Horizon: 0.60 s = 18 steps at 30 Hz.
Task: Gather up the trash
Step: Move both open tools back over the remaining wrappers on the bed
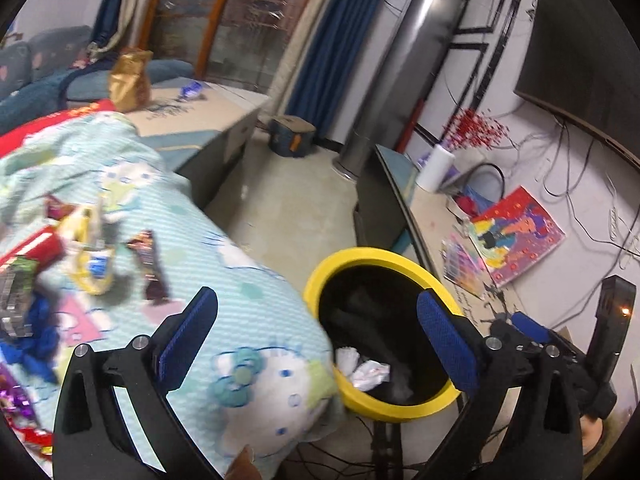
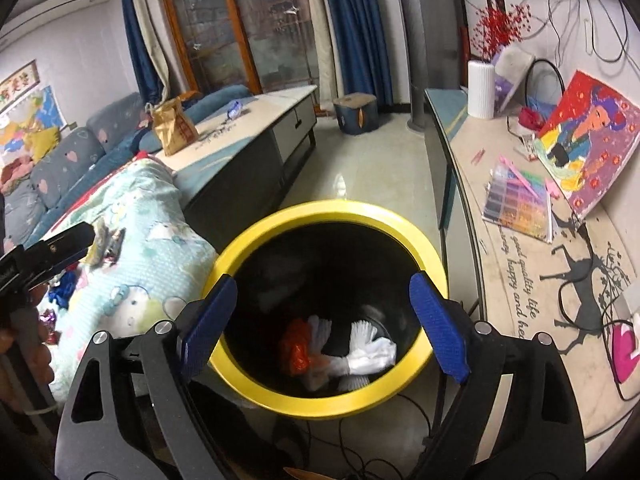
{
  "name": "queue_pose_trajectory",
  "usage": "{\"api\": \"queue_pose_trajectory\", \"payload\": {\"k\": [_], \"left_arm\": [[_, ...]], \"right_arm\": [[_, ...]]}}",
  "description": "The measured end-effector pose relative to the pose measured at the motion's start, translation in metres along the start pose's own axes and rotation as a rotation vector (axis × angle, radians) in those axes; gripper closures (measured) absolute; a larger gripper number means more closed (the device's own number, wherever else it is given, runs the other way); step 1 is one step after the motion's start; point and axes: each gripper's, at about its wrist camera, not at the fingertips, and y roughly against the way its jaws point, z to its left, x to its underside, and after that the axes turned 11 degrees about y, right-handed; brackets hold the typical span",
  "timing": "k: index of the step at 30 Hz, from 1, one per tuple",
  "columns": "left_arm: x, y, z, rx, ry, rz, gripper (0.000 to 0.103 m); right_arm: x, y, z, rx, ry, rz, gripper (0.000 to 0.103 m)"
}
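Both grippers' jaws wide, empty, above yellow bin.

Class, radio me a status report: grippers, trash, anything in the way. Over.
Left gripper and right gripper: jaws open, empty. Yellow-rimmed bin holds white tissue and a red wrapper. More wrappers left on the blanket. Path clear.

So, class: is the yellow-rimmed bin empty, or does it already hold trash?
Not empty. The bin holds crumpled white paper and a red-orange wrapper at its dark bottom, well below the rim.
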Motion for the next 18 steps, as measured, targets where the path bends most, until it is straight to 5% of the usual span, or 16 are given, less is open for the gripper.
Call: {"api": "queue_pose_trajectory", "payload": {"k": [18], "left_arm": [[-0.023, 0.087, 0.051, -0.102, 0.017, -0.191, 0.007]], "right_arm": [[-0.026, 0.014, 0.085, -0.127, 0.169, -0.086, 0.022]]}}
